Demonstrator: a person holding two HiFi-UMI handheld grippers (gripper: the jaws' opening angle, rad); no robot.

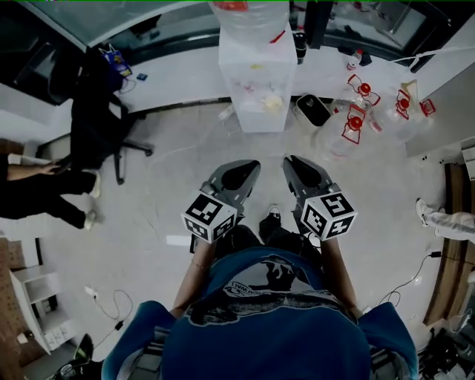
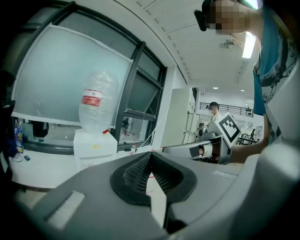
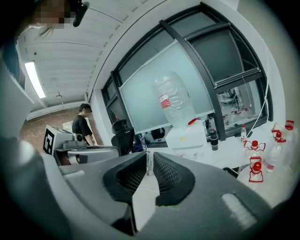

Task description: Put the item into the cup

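Left gripper (image 2: 151, 157) fingers together, right gripper (image 3: 148, 166) fingers slightly apart; bottle label (image 2: 92, 99) unreadable.

water dispenser (image 1: 257, 89): white box at 12 o'clock, standing on the pale floor (image 1: 163, 193)
bottle (image 1: 249, 22): clear, upended on top of the dispenser
black container (image 1: 313, 109): 1 o'clock, just beside the dispenser
empty jugs (image 1: 355, 122): clear with red handles, clustered at 2 o'clock
office chair (image 1: 100, 111): black, 10 o'clock
person's legs (image 1: 44, 197): dark trousers, light shoes, 9 o'clock
white shelf (image 1: 37, 304): 8 o'clock
cable (image 1: 115, 308): loose on the floor, 7 o'clock
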